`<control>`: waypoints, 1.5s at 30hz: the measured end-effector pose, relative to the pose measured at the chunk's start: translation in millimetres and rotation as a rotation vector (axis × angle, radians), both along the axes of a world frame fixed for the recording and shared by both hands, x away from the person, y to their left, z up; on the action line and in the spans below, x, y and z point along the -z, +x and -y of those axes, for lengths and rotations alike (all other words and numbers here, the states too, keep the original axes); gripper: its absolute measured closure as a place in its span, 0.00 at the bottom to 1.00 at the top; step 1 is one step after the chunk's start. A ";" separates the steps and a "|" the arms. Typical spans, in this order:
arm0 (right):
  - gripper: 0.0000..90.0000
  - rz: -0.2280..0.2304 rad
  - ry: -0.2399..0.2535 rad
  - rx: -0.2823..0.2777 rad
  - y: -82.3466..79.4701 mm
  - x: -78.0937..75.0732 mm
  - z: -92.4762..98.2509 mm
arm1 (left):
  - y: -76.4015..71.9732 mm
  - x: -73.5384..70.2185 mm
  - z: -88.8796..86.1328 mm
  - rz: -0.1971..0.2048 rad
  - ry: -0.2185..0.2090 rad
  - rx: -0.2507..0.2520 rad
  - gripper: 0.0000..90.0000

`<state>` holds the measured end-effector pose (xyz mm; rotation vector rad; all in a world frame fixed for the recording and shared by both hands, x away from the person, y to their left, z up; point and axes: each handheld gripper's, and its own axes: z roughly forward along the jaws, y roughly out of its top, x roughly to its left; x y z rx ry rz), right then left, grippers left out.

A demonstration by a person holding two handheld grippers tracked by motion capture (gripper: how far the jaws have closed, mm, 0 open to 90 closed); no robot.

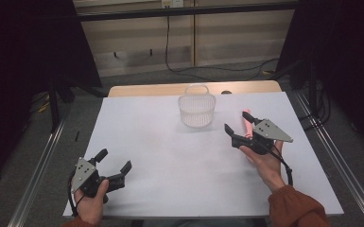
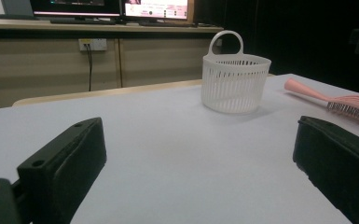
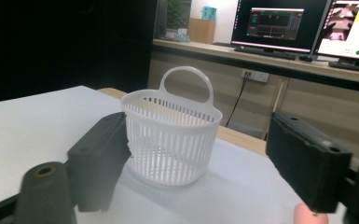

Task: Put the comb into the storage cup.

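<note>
One white sheet [image 1: 170, 156] is covering most of the table, lying flat and matte across the middle of the high view and giving a plain working surface. At upper centre a white plastic basket [image 1: 196, 110] is standing upright on it; its wall is slotted, round and slightly tapered, with a loop handle at the far rim, and it appears to be placed as the receptacle. At centre right a pink hairbrush [image 1: 247, 124] is lying flat, well apart from the basket; it is smooth moulded plastic with a slim handle and a bristled head. The right gripper [image 1: 239, 122] is sitting over the brush with jaws partly apart, one each side; whether the pads are pressing on it cannot be told. The left gripper [image 1: 115, 160], lower left, is resting near the sheet's edge with jaws wide apart and holding nothing, apparently in reserve.
</note>
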<state>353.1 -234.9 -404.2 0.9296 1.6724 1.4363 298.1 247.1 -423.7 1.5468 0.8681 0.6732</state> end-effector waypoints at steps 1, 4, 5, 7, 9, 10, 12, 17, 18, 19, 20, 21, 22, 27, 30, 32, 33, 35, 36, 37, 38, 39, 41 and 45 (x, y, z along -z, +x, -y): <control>0.32 0.000 0.000 0.000 0.0 0.0 0.0 | 0.0 0.0 0.2 0.001 0.001 0.000 0.03; 0.40 0.000 0.012 -0.006 0.3 -0.6 1.8 | 0.1 0.0 0.2 0.001 0.002 -0.001 0.03; 0.45 0.000 0.017 -0.008 0.1 -1.2 2.5 | 0.2 0.1 0.1 0.000 0.002 -0.002 0.03; 0.55 0.008 0.025 0.002 -0.5 -2.4 4.8 | 0.3 0.3 0.0 -0.003 -0.002 -0.003 0.03; 0.71 0.016 0.028 0.024 -1.5 -4.5 8.9 | 0.3 0.4 -0.4 -0.005 0.001 -0.002 0.03; 0.76 0.017 0.033 0.021 -2.0 -5.1 10.3 | 0.2 0.5 0.2 -0.006 -0.009 -0.005 0.03; 0.87 0.012 0.041 0.012 -2.9 -5.9 11.8 | 0.0 0.2 -0.2 -0.005 -0.012 -0.007 0.03; 1.00 -0.040 0.022 -0.057 -2.7 -6.0 11.9 | 0.2 0.1 -0.8 -0.005 -0.019 -0.015 0.03; 1.00 -0.062 0.012 -0.091 -2.0 -6.0 10.5 | 0.4 0.2 -0.3 -0.005 -0.021 -0.011 0.03; 1.00 -0.062 0.012 -0.091 -2.0 -6.0 10.5 | 0.4 0.2 -0.3 -0.005 -0.021 -0.011 0.03; 1.00 -0.074 0.002 -0.109 -1.6 -6.5 9.3 | 0.3 0.2 -0.2 -0.006 -0.019 -0.011 0.03; 1.00 -0.091 -0.007 -0.121 -1.4 -7.6 8.3 | 0.2 0.2 -0.2 -0.005 -0.019 -0.011 0.03; 1.00 -0.129 -0.014 -0.152 -1.1 -10.0 6.6 | 0.0 0.0 -0.8 -0.004 -0.014 -0.012 0.03; 1.00 -0.191 -0.028 -0.169 -1.5 -14.4 5.9 | 0.0 0.0 -1.5 -0.003 -0.015 -0.018 0.03; 1.00 -0.223 -0.035 -0.178 0.5 -14.4 6.9 | 0.1 0.0 -1.5 -0.002 -0.015 -0.020 0.03; 1.00 -0.267 -0.035 -0.201 2.8 -13.4 7.4 | -0.5 -1.0 -1.6 0.013 -0.026 -0.022 0.03; 1.00 -0.285 -0.046 -0.202 3.4 -13.5 7.3 | -0.6 -1.3 -1.8 0.016 -0.022 -0.021 0.03; 1.00 -0.309 -0.057 -0.209 5.0 -16.8 7.3 | 0.0 -0.7 -1.1 0.008 -0.018 -0.018 0.03; 1.00 -0.309 -0.057 -0.209 5.0 -16.8 7.3 | 0.2 -0.5 -1.1 0.007 -0.014 -0.019 0.03; 1.00 -0.317 -0.063 -0.203 5.8 -19.4 7.0 | 0.3 -0.4 -0.5 0.007 -0.017 -0.020 0.03; 1.00 -0.323 -0.072 -0.191 6.7 -22.2 6.8 | 0.3 -0.5 -0.5 0.007 -0.014 -0.019 0.03; 1.00 -0.328 -0.084 -0.183 8.3 -24.7 6.6 | 0.3 -0.6 -0.2 0.008 -0.015 -0.018 0.03; 1.00 -0.359 -0.084 -0.179 11.8 -28.4 6.5 | -0.1 -0.7 0.3 0.010 -0.020 -0.018 0.03; 1.00 -0.396 -0.020 -0.175 17.4 -26.7 10.2 | 0.6 -0.7 -0.6 0.006 -0.015 -0.015 0.03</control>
